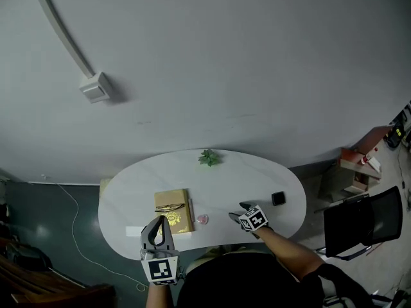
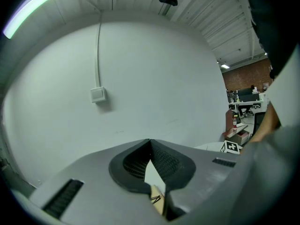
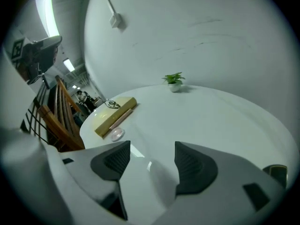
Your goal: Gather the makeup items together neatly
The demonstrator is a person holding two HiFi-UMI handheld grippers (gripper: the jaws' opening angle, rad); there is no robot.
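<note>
The makeup lies in two lots on the white table [image 1: 244, 178]. At the near left is a gold case [image 1: 173, 210], with a slim pink stick [image 3: 121, 118] along its right edge and a small pink pot [image 1: 202, 219] just beside it. A little black compact [image 1: 278, 198] sits well apart at the right, so it probably needs moving toward the case.

The right gripper [image 1: 237, 210] hangs between pot and compact, its jaws spread wide with only bare tabletop between them, likely ready to pick something up. The left gripper [image 2: 150, 146] is over the near end of the case, tips pressed together and holding nothing. A potted plant [image 1: 209, 158] stands at the far edge.
</note>
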